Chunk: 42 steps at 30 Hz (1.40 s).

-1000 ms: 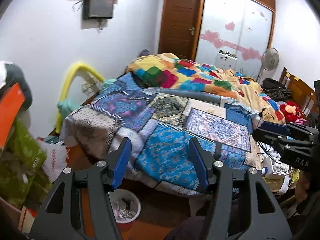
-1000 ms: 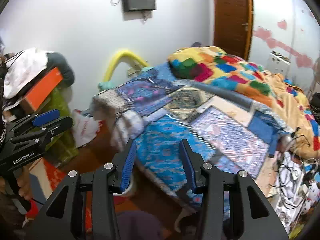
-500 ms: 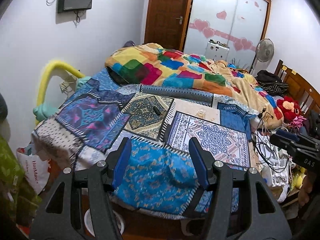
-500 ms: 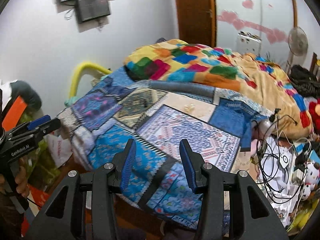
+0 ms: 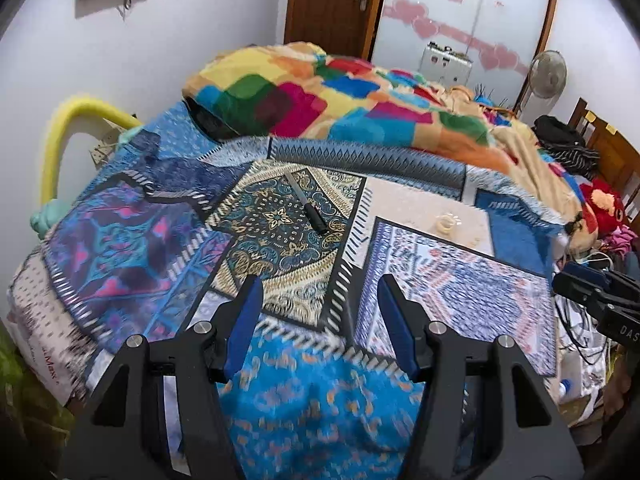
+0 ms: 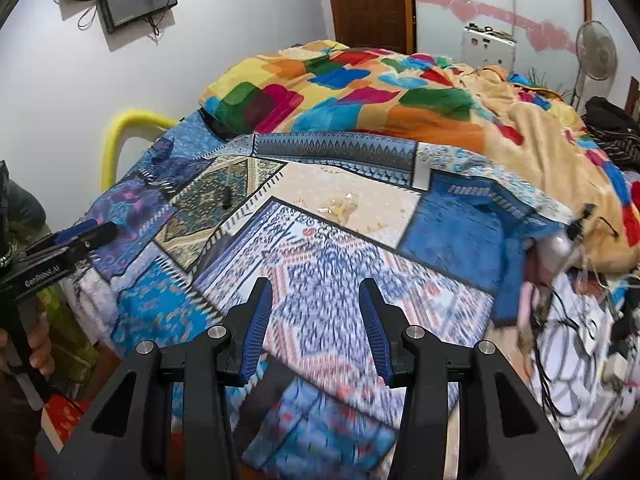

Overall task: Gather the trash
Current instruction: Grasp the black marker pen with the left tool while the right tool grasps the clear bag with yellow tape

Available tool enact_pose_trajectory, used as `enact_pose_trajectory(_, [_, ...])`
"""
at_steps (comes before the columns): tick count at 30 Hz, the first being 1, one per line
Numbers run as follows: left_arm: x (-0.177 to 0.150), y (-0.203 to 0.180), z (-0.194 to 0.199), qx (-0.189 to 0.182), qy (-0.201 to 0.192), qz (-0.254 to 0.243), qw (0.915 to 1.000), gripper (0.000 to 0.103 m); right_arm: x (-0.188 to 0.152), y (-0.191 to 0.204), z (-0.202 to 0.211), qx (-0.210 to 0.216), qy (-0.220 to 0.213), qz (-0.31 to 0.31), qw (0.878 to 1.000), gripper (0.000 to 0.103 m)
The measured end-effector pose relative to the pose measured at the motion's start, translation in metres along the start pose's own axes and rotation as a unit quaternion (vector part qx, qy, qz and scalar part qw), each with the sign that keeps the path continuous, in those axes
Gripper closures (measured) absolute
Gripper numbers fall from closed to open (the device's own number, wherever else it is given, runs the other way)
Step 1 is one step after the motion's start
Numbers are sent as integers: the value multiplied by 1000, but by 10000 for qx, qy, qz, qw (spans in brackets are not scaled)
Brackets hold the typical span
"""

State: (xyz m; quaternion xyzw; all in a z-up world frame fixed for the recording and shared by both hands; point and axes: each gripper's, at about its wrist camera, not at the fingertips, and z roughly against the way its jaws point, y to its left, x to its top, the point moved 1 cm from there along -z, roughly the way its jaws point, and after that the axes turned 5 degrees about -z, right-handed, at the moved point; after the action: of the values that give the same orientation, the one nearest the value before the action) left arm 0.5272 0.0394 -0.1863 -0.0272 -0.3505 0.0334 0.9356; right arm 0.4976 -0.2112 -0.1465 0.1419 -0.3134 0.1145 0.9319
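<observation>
A small crumpled clear and yellow wrapper (image 6: 340, 206) lies on the cream patch of the patchwork bed cover; it also shows in the left wrist view (image 5: 446, 221). A thin pen-like stick with a dark end (image 5: 306, 208) lies on the dark ornate patch, also in the right wrist view (image 6: 227, 192). My left gripper (image 5: 320, 292) is open and empty over the near end of the bed. My right gripper (image 6: 316, 294) is open and empty, a good way short of the wrapper.
A bright multicoloured blanket (image 5: 340, 100) is heaped on the far half of the bed. A yellow curved tube (image 5: 60, 128) stands at the left. Tangled cables and clutter (image 6: 580, 340) lie at the right. A door (image 5: 332, 4) and a fan (image 5: 548, 76) stand behind.
Both grippers have moved up and forward over the bed; the floor and the white bin have dropped out of view. The bed cover now fills the frames. Both grippers stay open.
</observation>
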Motion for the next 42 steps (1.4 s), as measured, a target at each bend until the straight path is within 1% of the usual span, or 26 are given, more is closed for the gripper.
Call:
enact_pose_trajectory(5, [16, 7, -56, -85, 194, 176, 9996, 44, 19, -6, -52, 39, 113, -94, 9999, 62])
enact_pose_trajectory(12, [36, 11, -120, -306, 356, 386, 9981, 45, 45, -26, -115, 124, 219, -694, 9973, 62])
enact_pose_trajectory(13, [38, 10, -127, -293, 367, 377, 9982, 48, 47, -27, -121, 107, 219, -761, 9968, 62])
enact_pose_trajectory(14, [41, 10, -134, -247, 383, 356, 9983, 55, 50, -31, -129, 65, 215, -861, 9960, 62])
enact_pose_trajectory(16, [47, 10, -148, -161, 433, 385, 9982, 60, 54, -38, -142, -69, 226, -1147, 9931, 62])
enact_pose_trajectory(18, [51, 12, -159, -142, 423, 506, 9977, 65, 54, -43, -149, 35, 216, -1471, 9889, 62])
enact_pose_trajectory(19, [53, 13, -164, -93, 442, 523, 9976, 68, 55, -44, -153, 59, 222, -1540, 9878, 62])
enact_pose_trajectory(21, [55, 11, -176, 77, 546, 494, 9973, 75, 54, -42, -157, -70, 212, -1595, 9869, 62])
enact_pose_trajectory(22, [54, 10, -180, 128, 601, 486, 9969, 78, 55, -39, -157, -157, 124, -1526, 9881, 62])
enact_pose_trajectory(23, [55, 8, -180, 199, 522, 430, 9975, 78, 55, -37, -157, -225, 109, -1456, 9890, 62])
enact_pose_trajectory(24, [53, 3, -180, 193, 529, 326, 9979, 78, 55, -33, -158, -314, 100, -1361, 9901, 62])
enact_pose_trajectory(27, [50, -8, -181, 439, 453, -7, 9980, 78, 53, -26, -158, -543, 33, -1191, 9914, 62])
enact_pose_trajectory(29, [49, -9, -182, 485, 446, -50, 9978, 85, 52, -24, -158, -694, 4, -1117, 9913, 68])
enact_pose_trajectory(30, [49, -7, -181, 459, 462, 11, 9979, 87, 54, -25, -161, -778, 15, -1081, 9911, 76])
enact_pose_trajectory(31, [48, -5, -180, 433, 478, 62, 9979, 90, 53, -24, -161, -804, 35, -1046, 9913, 79])
enact_pose_trajectory(33, [47, 0, -177, 316, 530, 195, 9979, 90, 50, -27, -158, -659, 122, -1087, 9918, 80])
enact_pose_trajectory(36, [41, 1, -170, 146, 632, 336, 9973, 90, 45, -28, -153, -589, 179, -1120, 9918, 80])
enact_pose_trajectory(40, [34, -6, -152, 39, 631, 346, 9974, 90, 40, -29, -135, -529, 156, -1115, 9922, 81])
enact_pose_trajectory(42, [31, -10, -136, -35, 584, 342, 9977, 90, 40, -28, -126, -477, 138, -1182, 9918, 81])
